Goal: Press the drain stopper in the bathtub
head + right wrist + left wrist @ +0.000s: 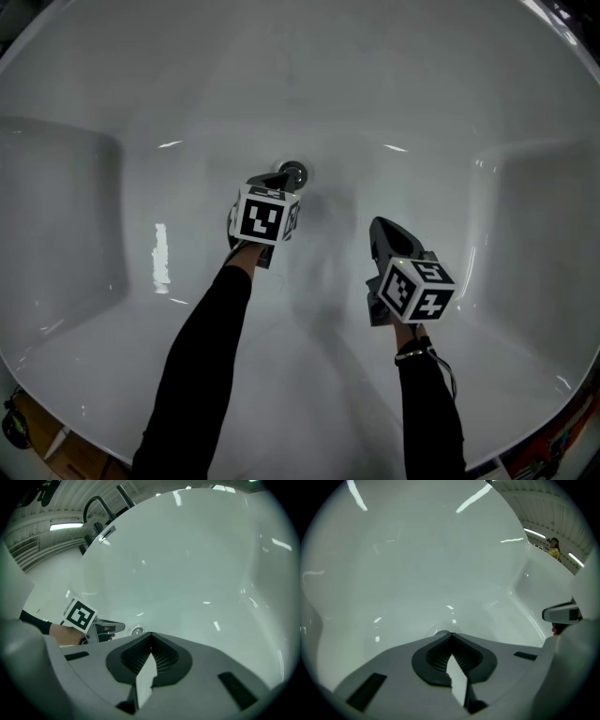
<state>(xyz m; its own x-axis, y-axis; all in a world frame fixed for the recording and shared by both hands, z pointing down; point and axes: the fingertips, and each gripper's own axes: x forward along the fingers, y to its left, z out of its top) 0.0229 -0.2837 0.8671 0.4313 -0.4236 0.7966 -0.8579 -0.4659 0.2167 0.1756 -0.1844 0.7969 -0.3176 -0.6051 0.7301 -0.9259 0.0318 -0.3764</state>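
Observation:
The round chrome drain stopper (293,173) sits in the floor of the white bathtub (141,112). My left gripper (281,178) is shut with nothing in it, its tip right at the stopper's near edge; whether they touch I cannot tell. In the left gripper view the stopper (436,629) shows faintly just past the closed jaws (449,633). My right gripper (378,225) hangs shut and empty to the right, apart from the stopper. The right gripper view shows the stopper (137,631) beyond my right gripper (150,633), with the left gripper (115,627) beside it.
The tub's curved walls rise on all sides, with stepped recesses at the left (56,216) and right (539,234). A dark faucet (96,503) stands on the rim. A distant person in yellow (554,551) is outside the tub. Boxes (56,442) lie outside, lower left.

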